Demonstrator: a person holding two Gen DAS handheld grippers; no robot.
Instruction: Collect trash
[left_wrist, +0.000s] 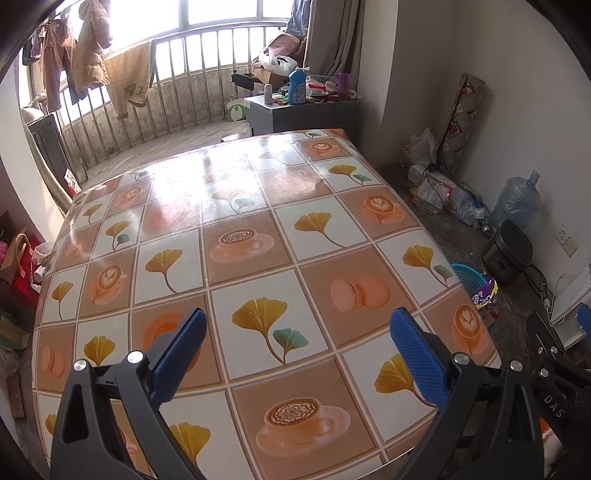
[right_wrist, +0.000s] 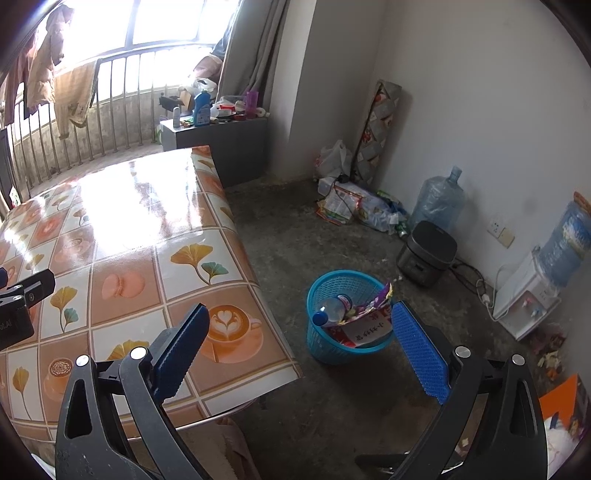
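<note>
A blue plastic waste basket (right_wrist: 325, 288) stands on the floor right of the table. It holds a clear plastic bottle (right_wrist: 332, 309) with a blue cap, a purple snack wrapper (right_wrist: 373, 301) and a white and red paper pack (right_wrist: 365, 328). The basket also shows in the left wrist view (left_wrist: 467, 277) past the table's right edge. My right gripper (right_wrist: 297, 325) is open and empty, above the table corner and the basket. My left gripper (left_wrist: 297, 332) is open and empty over the patterned tablecloth (left_wrist: 258, 229). The left gripper's body shows at the right wrist view's left edge (right_wrist: 22, 295).
A rice cooker (right_wrist: 428, 254), water jugs (right_wrist: 437, 199) and a dispenser (right_wrist: 528, 295) line the right wall. Bags and wrappers (right_wrist: 354, 203) lie in the corner. A grey cabinet (left_wrist: 303, 110) with bottles stands beyond the table. Bags (left_wrist: 18, 266) sit on the floor at the left.
</note>
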